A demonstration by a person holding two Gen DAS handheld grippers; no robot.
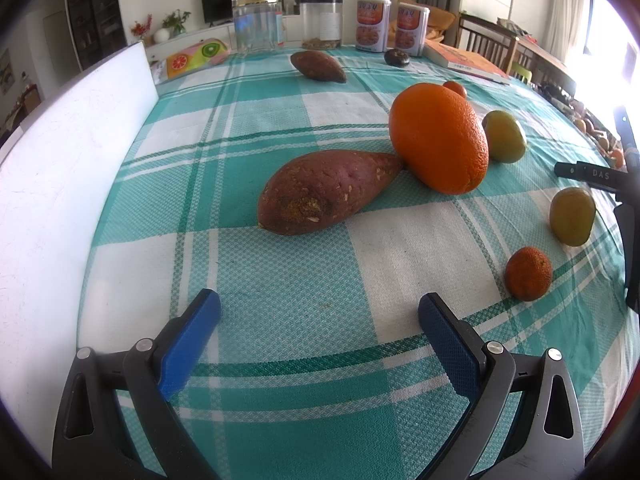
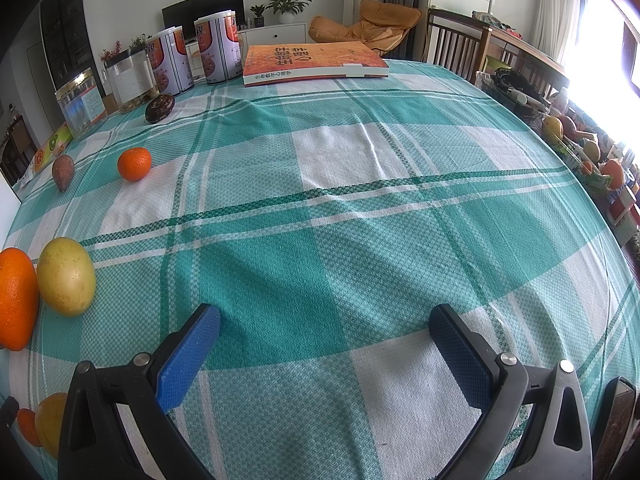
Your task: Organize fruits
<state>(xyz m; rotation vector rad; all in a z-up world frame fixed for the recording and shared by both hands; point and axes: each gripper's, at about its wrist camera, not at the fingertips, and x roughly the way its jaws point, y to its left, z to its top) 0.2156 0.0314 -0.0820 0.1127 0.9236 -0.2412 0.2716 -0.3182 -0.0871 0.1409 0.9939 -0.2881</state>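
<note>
Left gripper [image 1: 319, 308] hovers low over the desk [image 1: 288, 280], jaws spread wide, nothing between them. Desk covered in a teal-and-white checked cloth.

Straight ahead of the left gripper: a large sweet potato [image 1: 328, 192] lying on its side, its tapered end touching a big orange [image 1: 440, 138]. Just behind the orange, a yellow-green fruit [image 1: 504, 136] and a small tangerine [image 1: 455, 89], mostly hidden. To the right, a second yellow-green fruit [image 1: 572, 216] and, nearer, a small rough-skinned mandarin [image 1: 528, 274]. A second sweet potato [image 1: 318, 66] lies well apart toward the far edge, with a dark round fruit [image 1: 397, 57] near two printed cans [image 1: 392, 28]. A white board [image 1: 68, 152] stands along the left side.

Right gripper [image 2: 324, 320] also hovers with jaws wide apart and empty, over bare cloth. All fruit sits to its left. An orange-covered book [image 2: 312, 62] lies at the far edge. Clear jars [image 2: 80, 102] stand at far left.
</note>
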